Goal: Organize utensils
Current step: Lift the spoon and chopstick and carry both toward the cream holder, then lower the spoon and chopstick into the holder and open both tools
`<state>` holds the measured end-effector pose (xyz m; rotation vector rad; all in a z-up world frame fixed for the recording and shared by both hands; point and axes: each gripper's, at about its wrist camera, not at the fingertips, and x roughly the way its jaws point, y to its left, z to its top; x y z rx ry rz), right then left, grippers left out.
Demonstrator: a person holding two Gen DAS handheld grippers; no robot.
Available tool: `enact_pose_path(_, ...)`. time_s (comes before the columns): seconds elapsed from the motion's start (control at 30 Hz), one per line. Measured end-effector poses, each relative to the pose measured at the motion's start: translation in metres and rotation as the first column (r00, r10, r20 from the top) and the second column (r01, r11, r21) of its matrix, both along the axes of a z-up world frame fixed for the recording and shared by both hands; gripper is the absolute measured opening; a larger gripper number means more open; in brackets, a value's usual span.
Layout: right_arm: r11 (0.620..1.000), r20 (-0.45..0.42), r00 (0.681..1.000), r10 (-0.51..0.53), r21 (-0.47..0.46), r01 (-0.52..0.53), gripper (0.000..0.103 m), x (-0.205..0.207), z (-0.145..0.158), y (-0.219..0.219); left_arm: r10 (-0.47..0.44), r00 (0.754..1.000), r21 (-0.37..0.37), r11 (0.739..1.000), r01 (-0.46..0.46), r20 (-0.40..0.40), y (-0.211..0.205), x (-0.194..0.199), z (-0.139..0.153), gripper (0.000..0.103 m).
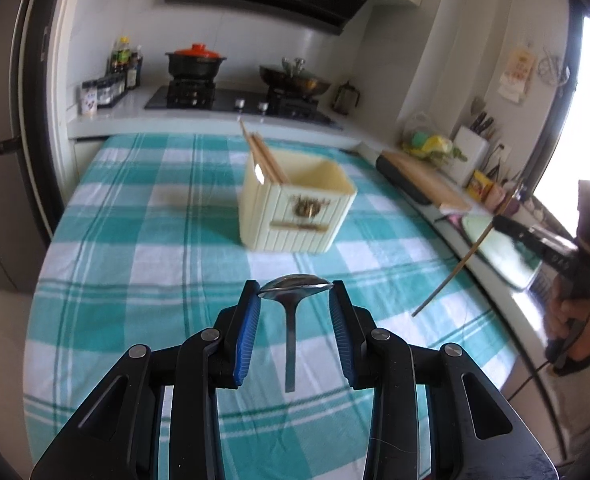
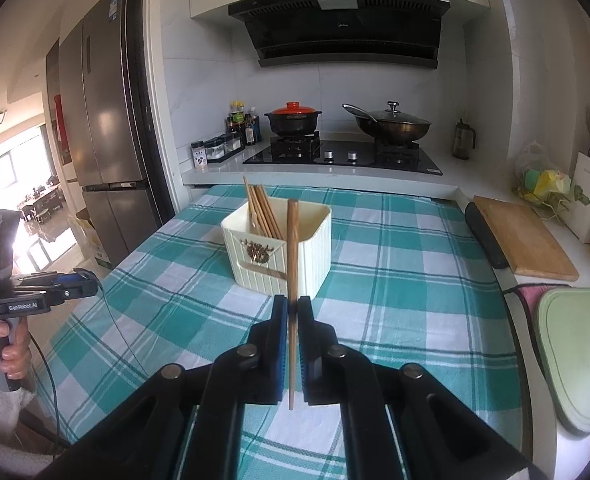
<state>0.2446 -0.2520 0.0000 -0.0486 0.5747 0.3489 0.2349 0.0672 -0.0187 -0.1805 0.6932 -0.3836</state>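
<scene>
Your left tongs pinch a metal spoon by its bowl, handle hanging down. Your right tongs clamp one wooden chopstick, near upright. The cream utensil holder stands ahead of both on the bench, its compartments open upward.

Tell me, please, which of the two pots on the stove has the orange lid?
The black clay pot on the left burner; the dark wok on the right has a glass lid.
</scene>
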Motion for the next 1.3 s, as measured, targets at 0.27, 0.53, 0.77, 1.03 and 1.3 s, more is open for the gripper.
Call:
enact_pose_path(0.27,1.000,0.123,0.992,0.007,-0.003,-0.007,0.005,0.048,0.061,0.008,0.024,0.983,-0.046,0.999,-0.016,0.183,0.004,0.042,0.104,0.035)
enact_pose_path(0.53,0.999,0.257,0.966,0.012,0.040,-0.023,0.005,0.112,0.100,0.034,0.145,0.949,-0.111,0.987,-0.119,0.278,-0.018,0.136,0.142,0.035)
enact_pose_path(0.77,0.998,0.231,0.972,0.047,0.017,-0.052,0.005,0.174,0.056,0.052,0.170,0.976,-0.073,0.984,-0.161,0.137,-0.041,0.216,0.078,0.035)
enact_pose_path(1.03,0.995,-0.042,0.996,0.076,-0.056,-0.079,0.005,0.245,-0.028,0.068,0.156,0.986,0.010,0.988,-0.156,-0.052,-0.061,0.268,-0.002,0.036)
enact_pose_path(1.3,0.998,-0.049,0.997,-0.054,-0.025,0.053,0.063,0.249,-0.036,0.050,0.178,0.984,0.164,0.970,-0.180,0.028,-0.058,0.237,0.008,0.094)
